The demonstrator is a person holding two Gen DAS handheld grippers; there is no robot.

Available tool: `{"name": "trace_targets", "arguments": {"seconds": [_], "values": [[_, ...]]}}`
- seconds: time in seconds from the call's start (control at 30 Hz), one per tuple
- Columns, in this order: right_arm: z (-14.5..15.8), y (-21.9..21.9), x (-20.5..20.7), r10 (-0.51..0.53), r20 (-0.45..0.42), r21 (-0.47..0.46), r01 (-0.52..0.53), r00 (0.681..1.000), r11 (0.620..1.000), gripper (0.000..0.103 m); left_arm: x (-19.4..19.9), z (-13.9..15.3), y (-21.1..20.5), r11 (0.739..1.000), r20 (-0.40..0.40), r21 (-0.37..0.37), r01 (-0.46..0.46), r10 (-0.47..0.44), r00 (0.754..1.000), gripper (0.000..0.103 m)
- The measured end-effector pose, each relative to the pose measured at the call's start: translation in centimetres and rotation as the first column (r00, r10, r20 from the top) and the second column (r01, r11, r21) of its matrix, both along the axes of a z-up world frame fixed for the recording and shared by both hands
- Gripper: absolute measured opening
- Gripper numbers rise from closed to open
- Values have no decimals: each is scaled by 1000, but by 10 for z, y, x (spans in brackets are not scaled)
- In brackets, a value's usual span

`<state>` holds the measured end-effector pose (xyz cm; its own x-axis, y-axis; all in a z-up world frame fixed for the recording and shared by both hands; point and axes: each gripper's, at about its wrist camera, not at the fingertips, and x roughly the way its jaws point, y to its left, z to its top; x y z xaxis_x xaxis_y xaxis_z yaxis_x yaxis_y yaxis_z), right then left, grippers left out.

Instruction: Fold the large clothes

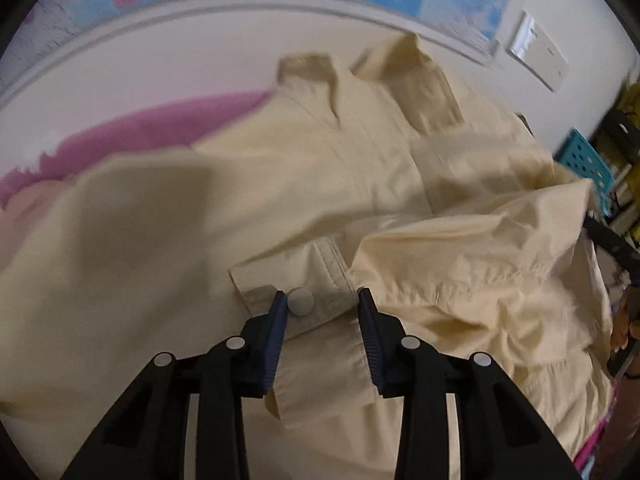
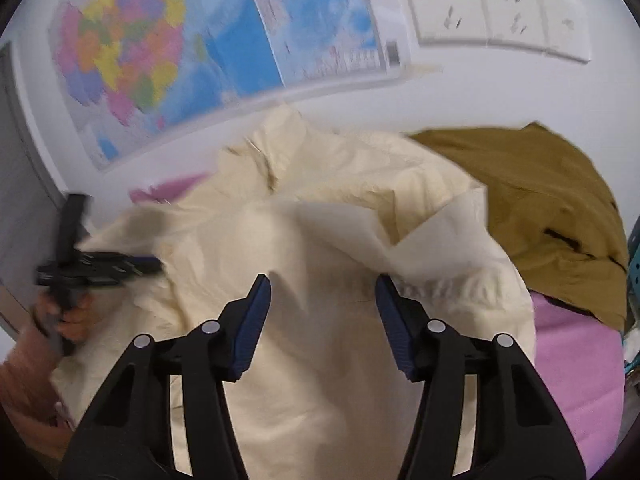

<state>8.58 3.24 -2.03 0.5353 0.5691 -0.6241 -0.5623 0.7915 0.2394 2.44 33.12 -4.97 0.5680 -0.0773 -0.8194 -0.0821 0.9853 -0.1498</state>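
A large cream jacket [image 1: 320,184] lies crumpled on a pink cover [image 1: 160,128], collar toward the wall. My left gripper [image 1: 323,300] is open, its jaws on either side of a sleeve cuff [image 1: 304,312] with a grey snap button [image 1: 301,301]; the cuff lies between the fingers, not pinched. In the right wrist view the same jacket [image 2: 320,320] fills the middle. My right gripper [image 2: 323,284] is open just above the cloth. The left gripper [image 2: 100,268] shows at the left edge, held by a hand.
A mustard-brown garment [image 2: 540,208] lies bunched at the back right on the pink cover [image 2: 576,360]. A wall with maps [image 2: 160,48] and sockets [image 2: 496,16] is close behind. A teal perforated crate [image 1: 588,164] and shelves stand at the right.
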Motion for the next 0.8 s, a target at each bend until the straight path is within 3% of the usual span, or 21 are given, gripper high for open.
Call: {"name": "trace_targets", "arguments": {"seconds": [0.1, 0.2, 0.33, 0.47, 0.63, 0.7, 0.8], "values": [[-25, 16, 25, -41, -87, -73, 35, 995, 997, 54, -6, 6, 3, 996, 14, 88, -27, 26, 1000, 57], [-38, 21, 32, -67, -136, -112, 52, 988, 992, 55, -38, 26, 10, 989, 108, 146, -15, 0, 994, 62], [-16, 18, 4, -34, -65, -73, 29, 997, 997, 60, -99, 61, 37, 986, 258, 152, -67, 26, 966, 74], [9, 31, -34, 68, 31, -16, -68, 997, 998, 65, -163, 80, 87, 956, 337, 180, -230, 160, 928, 78], [8, 77, -59, 244, 11, 16, -244, 970, 970, 66, -213, 64, 121, 918, 308, 211, -336, 264, 914, 80], [3, 96, -65, 303, -14, 23, -303, 953, 953, 66, -221, 47, 129, 912, 255, 218, -349, 292, 922, 90], [-6, 128, -73, 380, -39, 23, -379, 924, 925, 66, -228, 21, 144, 889, 158, 254, -382, 351, 923, 92]]}}
